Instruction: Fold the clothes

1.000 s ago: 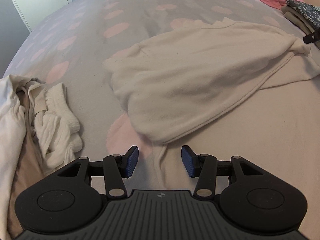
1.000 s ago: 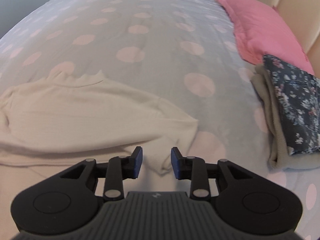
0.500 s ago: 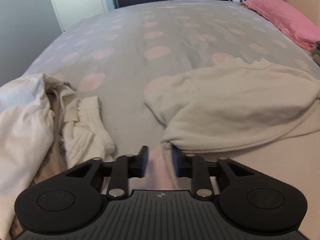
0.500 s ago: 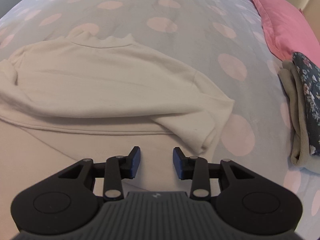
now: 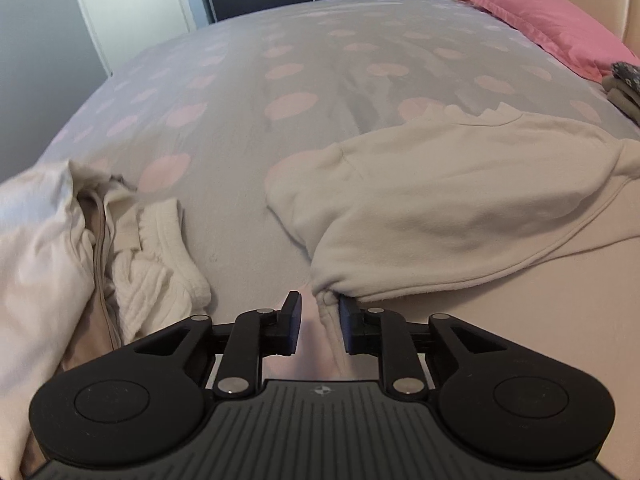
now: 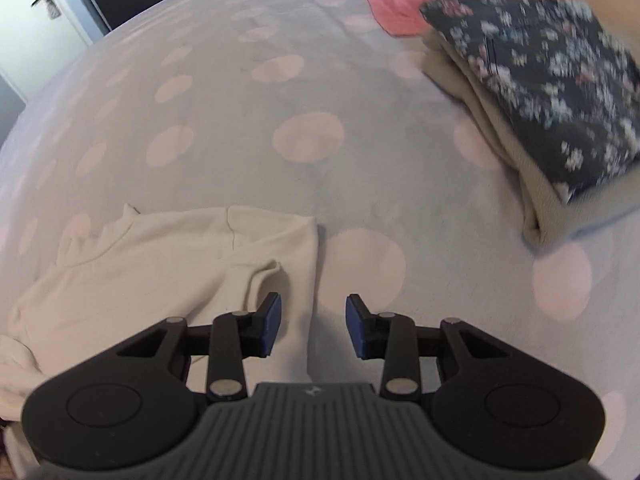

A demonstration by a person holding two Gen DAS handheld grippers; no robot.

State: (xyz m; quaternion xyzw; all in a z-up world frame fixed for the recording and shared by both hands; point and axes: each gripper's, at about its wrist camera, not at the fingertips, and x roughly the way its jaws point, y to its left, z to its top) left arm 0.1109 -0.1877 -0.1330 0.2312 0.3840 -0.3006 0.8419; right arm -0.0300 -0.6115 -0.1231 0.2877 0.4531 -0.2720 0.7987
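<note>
**Two tongs at the cream top on the bed**

Left tongs (image 5: 320, 322): jaws narrowed with a bunched edge of the cream top (image 5: 448, 200) between them; fabric touches the right pad, a gap remains at the left pad, so a firm pinch cannot be confirmed. Right tongs (image 6: 313, 326): spread, holding nothing, hovering over the top's right edge (image 6: 168, 268). Top lies rumpled on the spotted bedspread (image 5: 280, 80). Loose pale garments (image 5: 60, 240) heaped at left. Folded stack (image 6: 540, 92) with floral piece uppermost at right, just beside the pink pillow (image 5: 552, 20).
</note>
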